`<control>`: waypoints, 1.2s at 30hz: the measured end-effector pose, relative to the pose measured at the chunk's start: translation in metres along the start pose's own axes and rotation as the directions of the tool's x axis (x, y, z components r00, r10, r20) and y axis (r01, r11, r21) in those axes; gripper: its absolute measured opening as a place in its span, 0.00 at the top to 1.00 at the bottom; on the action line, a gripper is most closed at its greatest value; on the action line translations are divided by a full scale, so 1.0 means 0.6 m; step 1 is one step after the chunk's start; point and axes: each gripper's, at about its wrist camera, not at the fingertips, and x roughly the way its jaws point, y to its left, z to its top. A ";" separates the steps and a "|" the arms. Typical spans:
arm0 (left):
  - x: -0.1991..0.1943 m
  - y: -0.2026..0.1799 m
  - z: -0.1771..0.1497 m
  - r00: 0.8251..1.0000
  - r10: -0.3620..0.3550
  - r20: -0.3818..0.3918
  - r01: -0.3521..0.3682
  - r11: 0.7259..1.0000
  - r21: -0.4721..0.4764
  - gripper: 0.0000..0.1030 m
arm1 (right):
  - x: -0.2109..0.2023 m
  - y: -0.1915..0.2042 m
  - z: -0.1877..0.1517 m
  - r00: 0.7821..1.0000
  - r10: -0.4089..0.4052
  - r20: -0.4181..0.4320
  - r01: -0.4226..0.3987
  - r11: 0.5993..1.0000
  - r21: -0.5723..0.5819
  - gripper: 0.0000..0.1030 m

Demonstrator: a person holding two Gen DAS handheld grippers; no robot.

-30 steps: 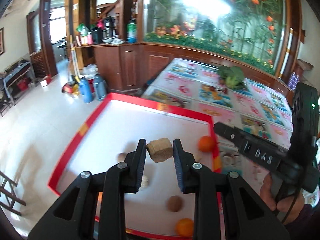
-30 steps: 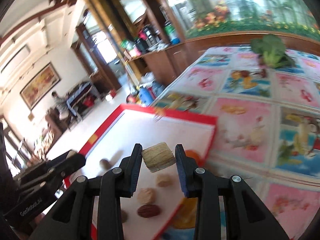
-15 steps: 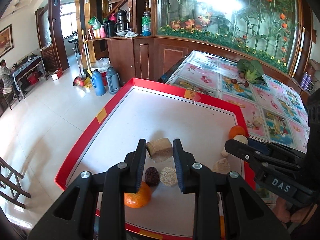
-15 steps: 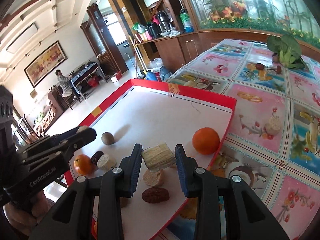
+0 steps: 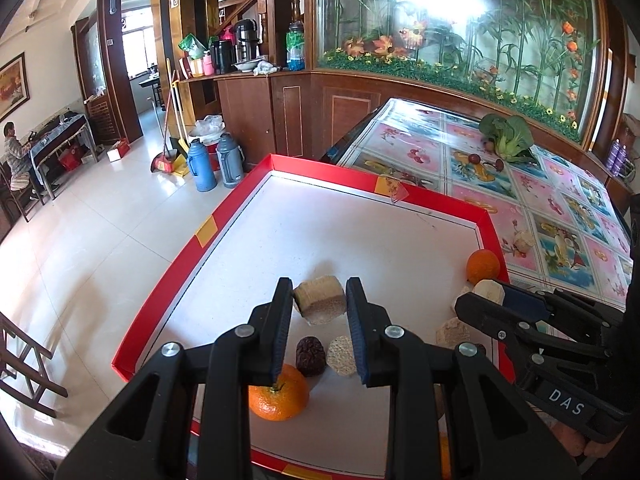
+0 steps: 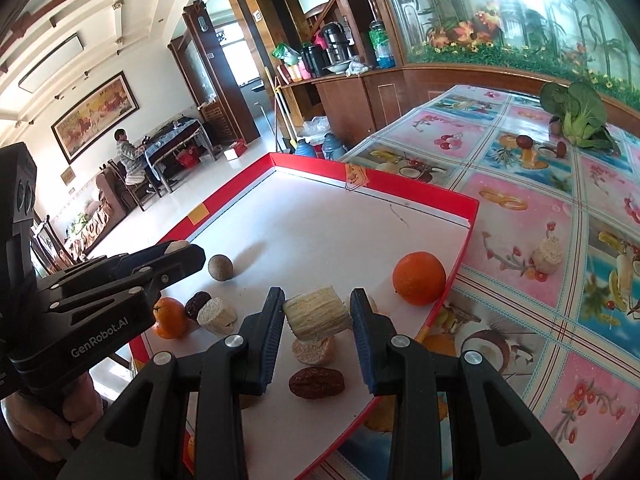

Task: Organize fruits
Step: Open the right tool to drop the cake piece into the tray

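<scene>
Your left gripper (image 5: 320,308) is clenched on a pale fibrous chunk (image 5: 320,299), held in the lower middle of the left wrist view, above the white floor of the red-edged tray (image 5: 208,232). Under it, in the lower part of that frame, you see an orange (image 5: 279,394), a dark dried date (image 5: 310,356) and a cut pale piece (image 5: 340,357) lying close together. A second orange (image 5: 483,266) sits at the right rim of the tray.

Your right gripper (image 6: 318,318) also grips a pale fibrous chunk (image 6: 316,317), in the lower middle of the right wrist view. Below it lie another pale piece (image 6: 313,351) and a dark date (image 6: 317,382). A brown round fruit (image 6: 220,267) rests in the middle left of that frame, apart from the others. On the flowered tablecloth (image 6: 520,200), at the upper right, lies a green leafy vegetable (image 6: 578,114).
</scene>
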 end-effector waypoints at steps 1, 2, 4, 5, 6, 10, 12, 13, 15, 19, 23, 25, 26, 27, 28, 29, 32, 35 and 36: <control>0.001 -0.001 0.000 1.000 0.001 -0.001 -0.001 1.000 0.000 0.71 | 0.001 0.001 -0.001 1.000 -0.002 -0.003 0.002 1.000 -0.003 0.68; 0.003 -0.001 -0.001 1.000 0.000 -0.005 0.000 1.000 0.000 0.71 | 0.002 0.000 -0.001 1.000 -0.004 -0.006 0.004 1.000 -0.004 0.68; 0.006 -0.001 -0.004 1.000 0.002 -0.011 -0.002 1.000 0.002 0.71 | 0.005 0.002 -0.001 1.000 -0.006 -0.012 0.006 1.000 -0.009 0.68; 0.007 -0.001 -0.006 1.000 0.003 -0.013 -0.003 1.000 0.004 0.71 | 0.007 0.004 -0.001 1.000 -0.007 -0.018 0.006 1.000 -0.013 0.68; 0.009 -0.001 -0.007 1.000 0.004 -0.017 -0.003 1.000 0.004 0.71 | 0.009 0.003 -0.002 1.000 -0.008 -0.023 0.008 1.000 -0.015 0.68; 0.015 -0.001 -0.013 0.999 0.010 -0.032 -0.010 1.000 0.002 0.72 | 0.012 0.009 -0.005 1.000 -0.018 -0.025 0.017 0.999 -0.034 0.68; 0.018 -0.002 -0.015 0.999 0.012 -0.040 -0.012 1.000 0.003 0.72 | 0.012 0.010 -0.005 1.000 -0.016 -0.026 0.015 0.999 -0.036 0.68; 0.019 -0.003 -0.016 0.999 0.012 -0.043 -0.012 1.000 0.004 0.71 | 0.012 0.009 -0.005 1.000 -0.016 -0.027 0.015 0.999 -0.036 0.68; 0.022 -0.005 -0.018 0.999 0.014 -0.047 -0.014 1.000 0.007 0.71 | 0.011 0.010 -0.006 0.999 -0.018 -0.027 0.017 0.999 -0.036 0.68; 0.026 -0.006 -0.023 0.998 0.020 -0.056 -0.019 1.000 0.009 0.71 | 0.012 0.010 -0.006 0.999 -0.021 -0.028 0.020 0.999 -0.037 0.68; 0.029 -0.008 -0.028 0.998 0.020 -0.067 -0.019 1.000 0.007 0.71 | 0.012 0.009 -0.006 0.999 -0.023 -0.032 0.022 0.999 -0.038 0.63; 0.029 -0.009 -0.029 0.998 0.023 -0.065 -0.023 1.000 0.011 0.69 | 0.011 0.008 -0.006 0.999 -0.023 -0.028 0.022 0.999 -0.040 0.59; 0.029 -0.011 -0.029 0.998 0.023 -0.063 -0.022 1.000 0.011 0.66 | 0.011 0.008 -0.006 0.999 -0.024 -0.028 0.023 0.999 -0.040 0.53; 0.027 -0.010 -0.029 0.998 0.024 -0.058 -0.023 1.000 0.009 0.57 | 0.010 0.007 -0.006 0.999 -0.024 -0.026 0.023 0.999 -0.040 0.50; 0.025 -0.011 -0.029 0.998 0.027 -0.053 -0.027 1.000 0.008 0.47 | 0.007 0.006 -0.005 1.000 -0.024 -0.017 0.023 0.999 -0.038 0.48; 0.021 -0.010 -0.029 0.999 0.034 -0.039 -0.034 0.999 0.005 0.44 | 0.003 0.004 -0.005 1.000 -0.026 -0.004 0.026 0.999 -0.037 0.46; 0.012 -0.008 -0.029 0.999 0.035 -0.012 -0.035 0.999 -0.003 0.37 | -0.007 -0.002 -0.002 0.999 -0.032 0.029 0.033 0.999 -0.026 0.40; 0.006 -0.005 -0.027 0.999 0.034 0.004 -0.034 0.999 -0.017 0.27 | -0.017 -0.011 0.001 0.997 -0.038 0.067 0.039 0.999 -0.007 0.36; 0.003 -0.004 -0.027 0.999 0.034 0.012 -0.034 0.999 -0.019 0.24 | -0.022 -0.012 0.002 0.996 -0.044 0.083 0.044 0.999 -0.001 0.35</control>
